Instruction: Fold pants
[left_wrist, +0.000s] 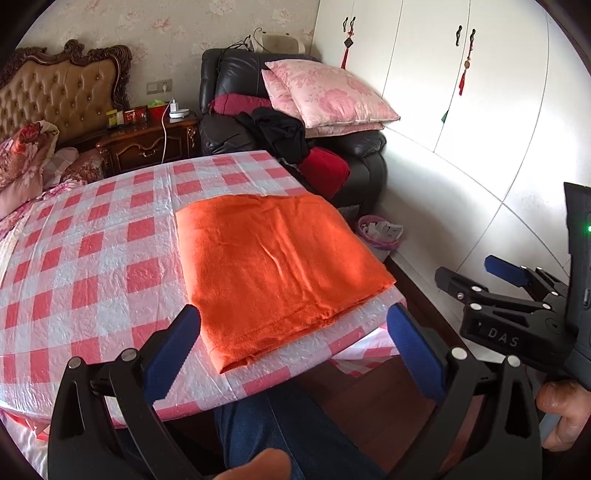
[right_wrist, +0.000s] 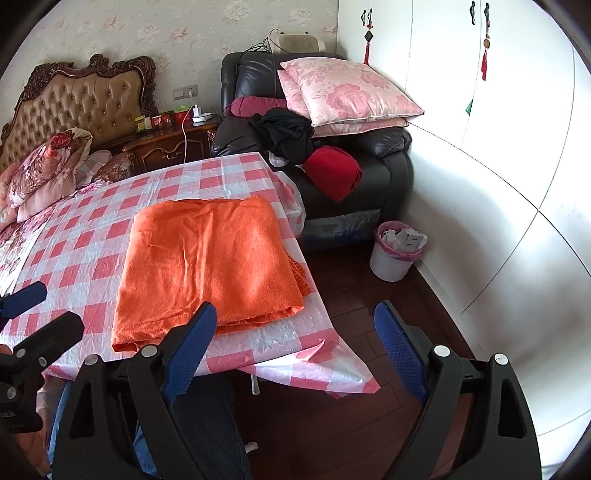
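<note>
Looking through the left wrist camera, the orange pants (left_wrist: 273, 269) sit folded into a flat rectangle on the checkered worktop (left_wrist: 92, 258), right at its near right corner. The left tool (left_wrist: 295, 332) hangs just short of the pants' near edge, jaws spread wide and holding nothing. The right tool (left_wrist: 476, 275) shows off to the pants' right, over the floor, also gaping and empty.

From the right wrist camera, the pants (right_wrist: 207, 266) lie in the same spot, a bit of cloth poking off the worktop (right_wrist: 74, 254) edge. The right tool (right_wrist: 295, 339) is wide open, one blue pad (right_wrist: 192, 347) in front of the pants' near edge. A bin (right_wrist: 391, 258) stands right of the pants.
</note>
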